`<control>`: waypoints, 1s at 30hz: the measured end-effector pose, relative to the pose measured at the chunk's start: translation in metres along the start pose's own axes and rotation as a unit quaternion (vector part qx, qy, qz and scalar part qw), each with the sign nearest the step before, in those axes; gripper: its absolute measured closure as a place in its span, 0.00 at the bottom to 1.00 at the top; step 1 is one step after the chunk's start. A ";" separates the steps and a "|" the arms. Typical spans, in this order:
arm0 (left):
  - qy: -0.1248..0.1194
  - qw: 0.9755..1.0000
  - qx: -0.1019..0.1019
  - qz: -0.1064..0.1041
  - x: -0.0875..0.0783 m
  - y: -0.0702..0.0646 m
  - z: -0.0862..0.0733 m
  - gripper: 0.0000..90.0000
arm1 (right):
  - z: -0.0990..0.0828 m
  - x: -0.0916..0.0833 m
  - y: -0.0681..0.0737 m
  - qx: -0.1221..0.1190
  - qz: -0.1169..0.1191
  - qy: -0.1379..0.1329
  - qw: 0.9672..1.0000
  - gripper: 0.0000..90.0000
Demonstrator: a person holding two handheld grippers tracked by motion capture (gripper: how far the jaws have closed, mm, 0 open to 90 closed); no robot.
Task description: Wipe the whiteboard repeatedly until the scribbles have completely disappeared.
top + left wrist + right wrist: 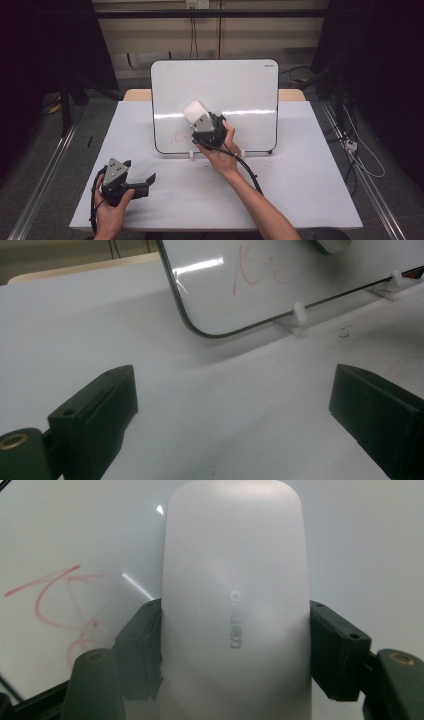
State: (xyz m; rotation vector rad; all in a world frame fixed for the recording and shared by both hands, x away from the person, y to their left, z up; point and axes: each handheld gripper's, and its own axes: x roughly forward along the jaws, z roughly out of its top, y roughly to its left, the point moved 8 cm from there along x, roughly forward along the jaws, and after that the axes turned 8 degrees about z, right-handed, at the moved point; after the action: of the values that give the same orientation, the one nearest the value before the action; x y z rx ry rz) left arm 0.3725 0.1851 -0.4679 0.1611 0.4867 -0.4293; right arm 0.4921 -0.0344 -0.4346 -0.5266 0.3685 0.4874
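Eraser, a white rounded plastic block point(235, 610) with a faint grey maker's name along its back, sits pinched between the two black jaws of the right tongs point(235, 645), whose pads press on both of its long sides. In the high view the same eraser point(195, 111) is held up against the lower middle of the whiteboard, just right of a red scribble point(176, 136), with the right tongs point(202, 120) gripped in the person's right hand point(222, 150) and a black cable trailing back along the forearm. Nearer the person, at the front left of the counter, the left tongs point(142, 180) rest in the left hand point(111, 202), jaws spread wide with nothing between them; from the left gripper view they point(235, 410) frame bare counter surface. The white counter point(300, 190) carries the white rectangular whiteboard with rounded corners and a thin dark rim point(235, 90), which stands tilted back on small white plastic feet point(298, 315). Its red scribble point(260, 270) lies near the board's lower left corner. Beyond the counter are dark frames and hanging cables against a pale wall.
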 end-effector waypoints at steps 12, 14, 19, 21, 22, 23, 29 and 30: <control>0.000 1.000 0.000 0.000 0.000 0.000 0.000 0.06 | 0.005 0.001 -0.003 0.007 -0.012 -0.005 1.000 0.35; -0.001 1.000 -0.001 0.000 0.000 0.000 0.000 0.06 | 0.005 0.001 -0.003 0.005 -0.012 -0.007 1.000 0.35; 0.001 1.000 -0.001 0.001 0.001 0.001 0.000 0.06 | 0.004 0.002 0.005 -0.001 -0.009 -0.007 1.000 0.35; -0.001 1.000 -0.001 0.000 0.000 0.001 0.000 0.06 | 0.004 0.003 0.013 -0.007 -0.004 -0.007 1.000 0.35; 0.000 1.000 -0.001 0.000 0.000 0.001 0.000 0.06 | 0.003 0.004 0.017 -0.013 -0.002 -0.006 1.000 0.35; -0.001 1.000 -0.001 0.000 0.000 0.000 0.000 0.06 | 0.003 0.005 0.023 -0.018 0.003 -0.005 1.000 0.35; 0.000 1.000 -0.001 0.000 0.000 0.001 0.000 0.06 | 0.001 0.010 0.050 -0.047 0.015 -0.004 0.999 0.35; 0.000 1.000 -0.002 0.000 0.001 0.001 0.000 0.06 | 0.001 0.010 0.051 -0.047 0.013 -0.005 0.999 0.35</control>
State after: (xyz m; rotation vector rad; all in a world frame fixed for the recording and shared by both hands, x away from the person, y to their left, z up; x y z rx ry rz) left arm 0.3735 0.1858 -0.4678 0.1583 0.4883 -0.4277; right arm 0.4733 0.0078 -0.4578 -0.6100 0.3443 0.5334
